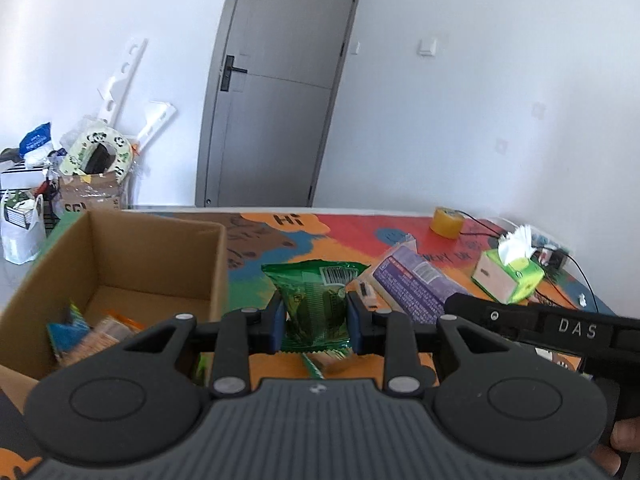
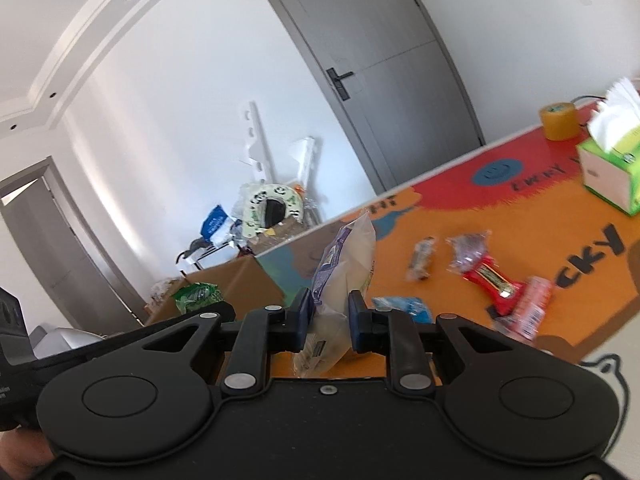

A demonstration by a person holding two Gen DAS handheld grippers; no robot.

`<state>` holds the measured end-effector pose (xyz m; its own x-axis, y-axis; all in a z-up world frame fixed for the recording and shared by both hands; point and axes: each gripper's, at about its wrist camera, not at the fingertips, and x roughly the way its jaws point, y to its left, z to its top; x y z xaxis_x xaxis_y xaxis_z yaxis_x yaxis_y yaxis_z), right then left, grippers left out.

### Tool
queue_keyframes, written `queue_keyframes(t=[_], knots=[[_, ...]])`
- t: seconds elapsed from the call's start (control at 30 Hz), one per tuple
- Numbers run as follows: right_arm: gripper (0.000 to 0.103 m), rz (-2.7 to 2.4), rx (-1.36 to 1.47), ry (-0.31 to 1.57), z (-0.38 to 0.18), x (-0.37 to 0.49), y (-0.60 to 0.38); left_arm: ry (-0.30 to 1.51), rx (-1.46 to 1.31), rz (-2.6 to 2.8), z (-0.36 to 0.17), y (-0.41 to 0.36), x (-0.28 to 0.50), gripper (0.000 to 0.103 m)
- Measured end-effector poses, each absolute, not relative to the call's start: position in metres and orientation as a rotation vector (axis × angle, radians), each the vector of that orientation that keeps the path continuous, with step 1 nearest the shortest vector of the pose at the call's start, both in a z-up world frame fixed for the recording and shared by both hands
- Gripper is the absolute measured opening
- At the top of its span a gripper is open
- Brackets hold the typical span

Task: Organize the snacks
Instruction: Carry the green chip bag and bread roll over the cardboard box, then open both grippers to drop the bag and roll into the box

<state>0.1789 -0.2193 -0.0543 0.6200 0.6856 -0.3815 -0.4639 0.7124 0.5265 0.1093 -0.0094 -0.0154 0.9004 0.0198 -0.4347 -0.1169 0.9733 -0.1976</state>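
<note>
**A:** What's the left tongs (image 1: 316, 316) doing?

**B:** It's clenched on a green packet (image 1: 314, 304), blue pads pressed on both sides, barcode end up. The packet hangs clear of the bench (image 1: 276, 240), just right of the box (image 1: 120, 256).

**A:** And the box?

**B:** Brown cardboard, open-topped, at the left end of the bench. A few snacks lie in its near corner: a blue-green packet (image 1: 66, 330) and a tan one (image 1: 110, 330) with something orange behind it.

**A:** The right tongs (image 2: 329, 320)?

**B:** Clamped on a pale bag (image 2: 344, 272) with purple print, which stands up between the pads and leans a little right. From the left camera the same bag (image 1: 412, 280) shows just right of the green packet, lifted off the bench.

**A:** What's still loose on the bench?

**B:** In the right view, beyond the tongs: a small brown-wrapped piece (image 2: 422, 260), a clear crinkled wrapper (image 2: 468, 252), a red bar (image 2: 494, 282), a pink packet (image 2: 528, 314) and a blue packet (image 2: 404, 306), all near each other on the orange part of the mat.

**A:** Anything else?

**B:** A green tissue box (image 1: 510, 274) and a yellow tape roll (image 1: 447, 222) at the far right, well apart from the snacks. A hand (image 1: 618, 446) shows at the lower right edge of the left view.
</note>
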Motion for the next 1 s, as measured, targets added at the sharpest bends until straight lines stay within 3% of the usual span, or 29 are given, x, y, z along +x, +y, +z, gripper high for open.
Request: queue_keyframes(t=[0.93,1.0], knots=[[0.021,0.867,0.332,0.583,-0.022,0.174,-0.111,0.441,-0.306,0.253,-0.015,0.084,0.096,0.03],[0.021,0.876,0.327,0.588,-0.022,0.175,-0.105,0.449,-0.332,0.258,-0.017,0.091,0.096,0.034]])
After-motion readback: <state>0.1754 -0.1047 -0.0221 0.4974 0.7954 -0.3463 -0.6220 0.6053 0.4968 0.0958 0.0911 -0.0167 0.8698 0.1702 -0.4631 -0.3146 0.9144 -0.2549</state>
